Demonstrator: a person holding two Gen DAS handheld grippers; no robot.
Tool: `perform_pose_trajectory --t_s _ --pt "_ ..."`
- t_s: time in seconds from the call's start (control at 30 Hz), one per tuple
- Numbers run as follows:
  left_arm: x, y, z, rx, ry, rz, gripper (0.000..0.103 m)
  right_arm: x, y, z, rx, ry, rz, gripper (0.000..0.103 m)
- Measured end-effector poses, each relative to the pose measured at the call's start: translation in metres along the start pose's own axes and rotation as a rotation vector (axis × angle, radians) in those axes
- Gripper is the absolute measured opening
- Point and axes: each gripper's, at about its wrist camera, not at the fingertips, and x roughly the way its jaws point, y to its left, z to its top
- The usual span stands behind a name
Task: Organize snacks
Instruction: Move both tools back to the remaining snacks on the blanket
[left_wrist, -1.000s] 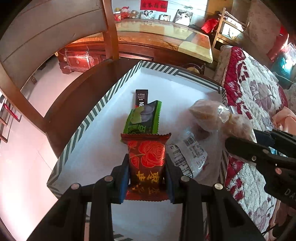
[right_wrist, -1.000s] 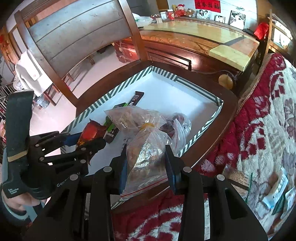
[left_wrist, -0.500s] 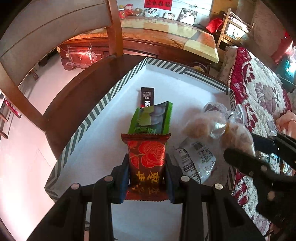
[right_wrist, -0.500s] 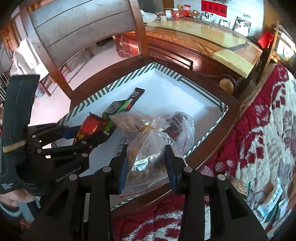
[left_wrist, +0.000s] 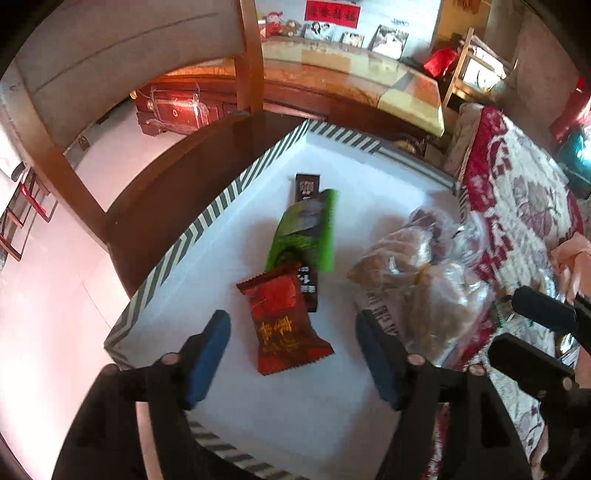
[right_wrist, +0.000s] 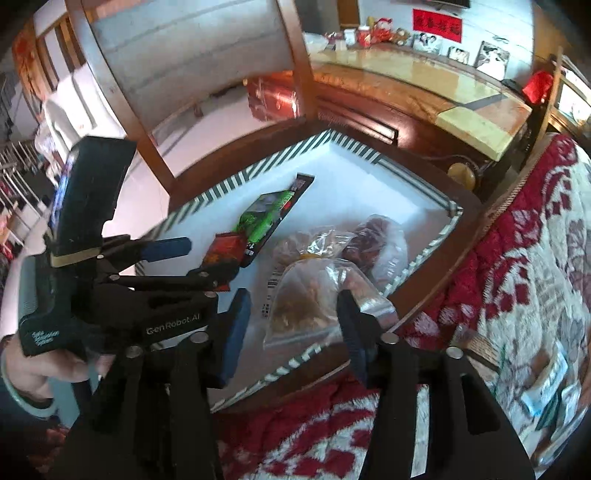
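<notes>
A red packet (left_wrist: 282, 319) with gold characters and crimped ends lies flat on the white floor of the striped-rim tray (left_wrist: 207, 218), between the left gripper's (left_wrist: 291, 350) fingers, which are opening and clear of it. Beyond it lie a green packet (left_wrist: 304, 230) and a black sachet (left_wrist: 307, 187). The right gripper's (right_wrist: 291, 321) fingers are opening around a clear bag (right_wrist: 303, 299) of brown snacks at the tray's near edge, with the pads off it.

Warm daylight w/ orange flare top centre in both views; pale floor (left_wrist: 55, 295) at left washed out. Heavy fisheye bending, black corners, slight motion blur on clear bags (right_wrist: 317, 291).
</notes>
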Motion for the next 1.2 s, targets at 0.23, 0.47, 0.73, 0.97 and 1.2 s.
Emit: perform_pose_trajectory --t_s 0.23,0.47,0.73,0.97,1.2 --pt "-0.021 -0.029 -0.01 0.056 -0.027 -0.025 0.081 -0.042 -0.031 -0.03 0.091 -0.071 -0.049 0.05" --pt "-0.036 -0.068 -0.02 0.107 -0.03 -0.087 0.084 -0.074 -0.071 -0.066 0.186 -0.078 -0.116 0.05" --pt "-0.044 -0.101 -0.028 0.159 -0.019 -0.132 0.085 -0.103 -0.109 -0.109 0.281 -0.088 -0.179 0.05" --pt "-0.034 -0.139 -0.033 0.203 0.03 -0.168 0.085 -0.113 -0.137 -0.136 0.358 -0.075 -0.196 0.05" --pt "-0.011 -0.178 -0.026 0.201 0.103 -0.227 0.085 -0.116 -0.15 -0.149 0.387 -0.075 -0.192 0.052"
